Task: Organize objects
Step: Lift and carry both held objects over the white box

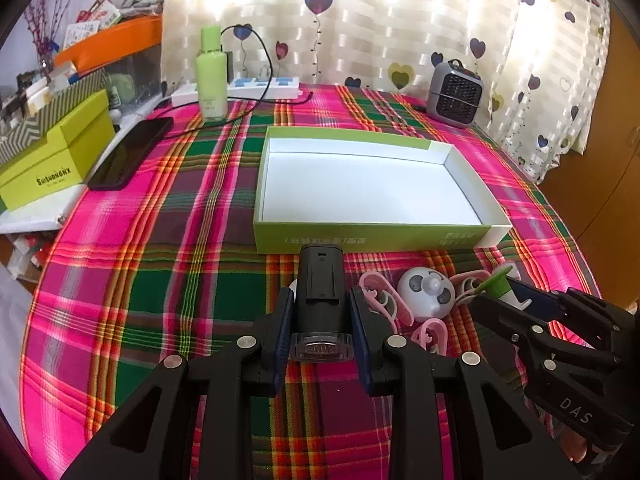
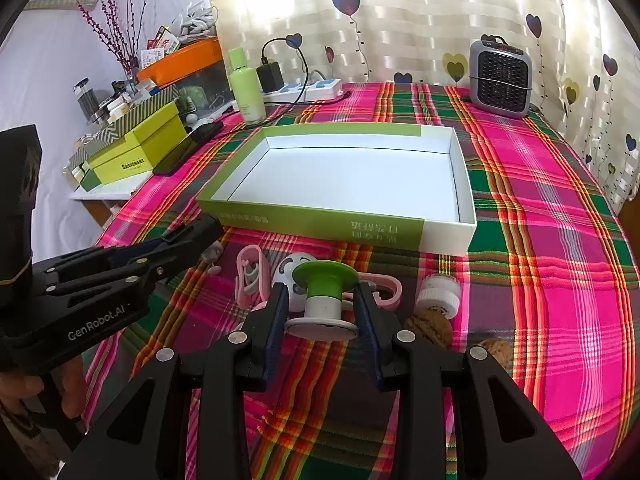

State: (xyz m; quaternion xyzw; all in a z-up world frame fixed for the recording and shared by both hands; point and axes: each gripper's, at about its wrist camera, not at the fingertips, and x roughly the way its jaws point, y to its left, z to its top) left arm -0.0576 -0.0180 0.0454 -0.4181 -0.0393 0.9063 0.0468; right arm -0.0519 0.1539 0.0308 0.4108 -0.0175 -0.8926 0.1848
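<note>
My left gripper [image 1: 322,308] is shut on a black cylindrical device [image 1: 320,292] with a clear end cap, held just in front of the open green-and-white box [image 1: 372,236]. My right gripper [image 2: 324,300] is shut on a green-and-white spool-shaped holder [image 2: 326,292], held above the plaid cloth in front of the same box [image 2: 304,222]. The box is empty inside. Pink clips [image 1: 378,296], a white panda-face ball [image 1: 426,294], a small white cylinder [image 2: 438,294] and two walnuts [image 2: 428,326] lie on the cloth near the grippers.
A green bottle [image 1: 211,74], power strip [image 1: 256,88] and grey heater [image 1: 454,94] stand at the table's back. A black phone [image 1: 132,152] and lime box [image 1: 56,156] lie at left. The plaid cloth [image 2: 540,240] covers the table.
</note>
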